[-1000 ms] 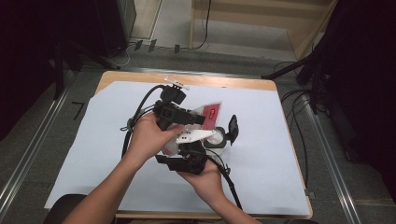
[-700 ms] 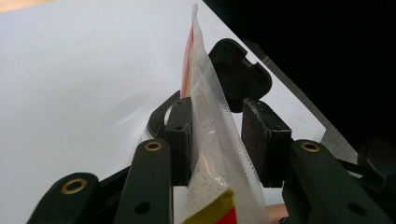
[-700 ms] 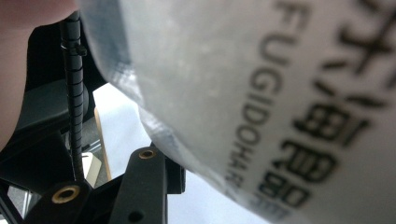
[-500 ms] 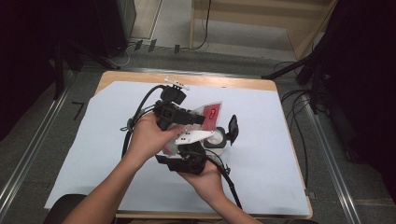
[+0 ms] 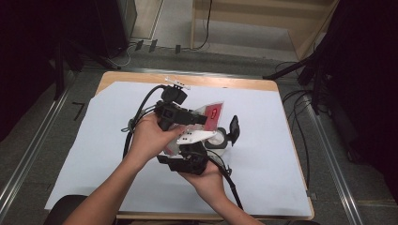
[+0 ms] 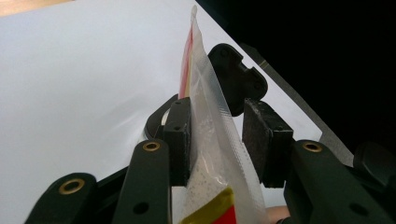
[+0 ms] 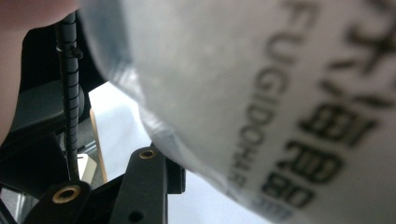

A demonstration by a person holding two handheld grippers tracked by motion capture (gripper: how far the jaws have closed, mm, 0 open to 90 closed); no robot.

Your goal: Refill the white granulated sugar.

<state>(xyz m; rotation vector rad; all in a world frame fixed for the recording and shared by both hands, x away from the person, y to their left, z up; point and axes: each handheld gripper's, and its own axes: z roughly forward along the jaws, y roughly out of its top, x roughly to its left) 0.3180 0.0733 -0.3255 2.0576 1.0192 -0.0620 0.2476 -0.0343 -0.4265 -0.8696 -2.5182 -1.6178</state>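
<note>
A red and white packet (image 5: pixel 213 112) hangs above the middle of the table between both grippers. In the left gripper view the packet (image 6: pixel 210 140) stands edge-on between the pads of my left gripper (image 6: pixel 217 135), which is shut on it. Those jaws have just been opening a little, with the packet still between them. In the high view the left gripper (image 5: pixel 204 118) points right. My right gripper (image 5: pixel 220 133) comes up from below, and its fingertips (image 6: pixel 236 77) straddle the packet farther along. Seen from the right gripper, the blurred packet (image 7: pixel 280 93) lies against one pad (image 7: pixel 173 175) and hides the other.
A white sheet (image 5: pixel 281 164) covers the wooden table (image 5: pixel 234 83). Black cables (image 5: pixel 136 117) trail left from the grippers. A small white item (image 5: pixel 177 82) lies at the far edge. Dark equipment and floor cables surround the table.
</note>
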